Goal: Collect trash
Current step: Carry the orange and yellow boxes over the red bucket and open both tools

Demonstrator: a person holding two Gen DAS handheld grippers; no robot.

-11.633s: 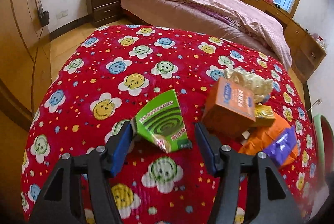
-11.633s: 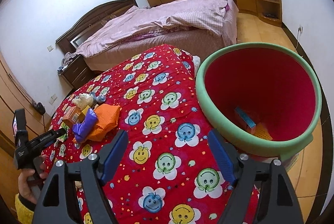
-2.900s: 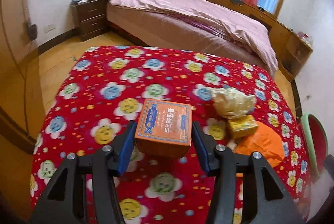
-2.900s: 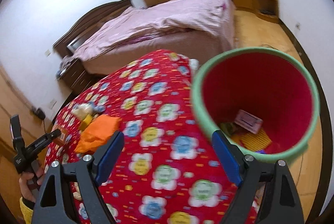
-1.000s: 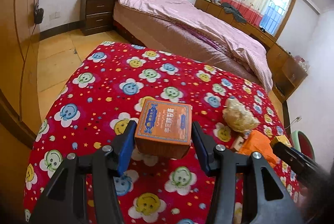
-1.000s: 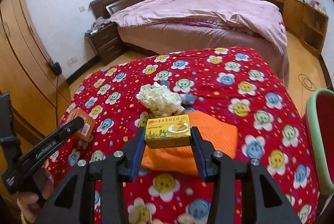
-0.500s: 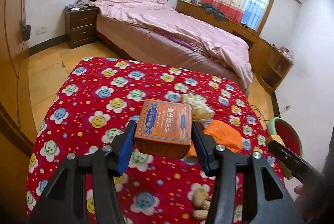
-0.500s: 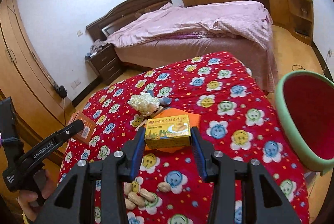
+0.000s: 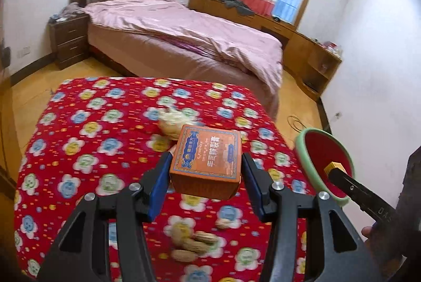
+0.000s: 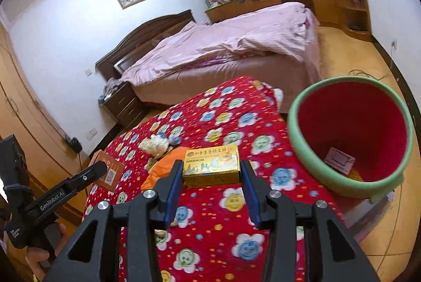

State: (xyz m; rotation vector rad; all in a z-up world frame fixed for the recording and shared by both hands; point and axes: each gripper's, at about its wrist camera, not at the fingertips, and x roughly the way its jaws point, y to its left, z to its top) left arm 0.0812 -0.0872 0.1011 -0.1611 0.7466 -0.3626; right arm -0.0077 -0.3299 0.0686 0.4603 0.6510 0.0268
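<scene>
My left gripper (image 9: pixel 206 172) is shut on an orange box (image 9: pixel 208 159) and holds it above the red smiley-face table (image 9: pixel 86 150). My right gripper (image 10: pixel 211 174) is shut on a small yellow box (image 10: pixel 211 162), held above the table (image 10: pixel 236 216) just left of the green-rimmed red bin (image 10: pixel 347 187). The bin holds some trash, a pink packet (image 10: pixel 339 158) among it. In the left wrist view the bin (image 9: pixel 302 147) stands at the table's right edge, and the right gripper with the yellow box (image 9: pixel 332 166) is over its mouth.
An orange bag (image 10: pixel 163 166), a crumpled cream wad (image 10: pixel 154 145) and peanuts (image 9: pixel 192 242) lie on the table. A bed with a pink cover (image 9: pixel 184 37) stands behind. A wardrobe is at the left. The other gripper's handle (image 10: pixel 52 197) is at lower left.
Both grippers have swung right toward the bin with their boxes. The bin is now larger and nearer in both views. The right gripper has reached the bin's mouth.
</scene>
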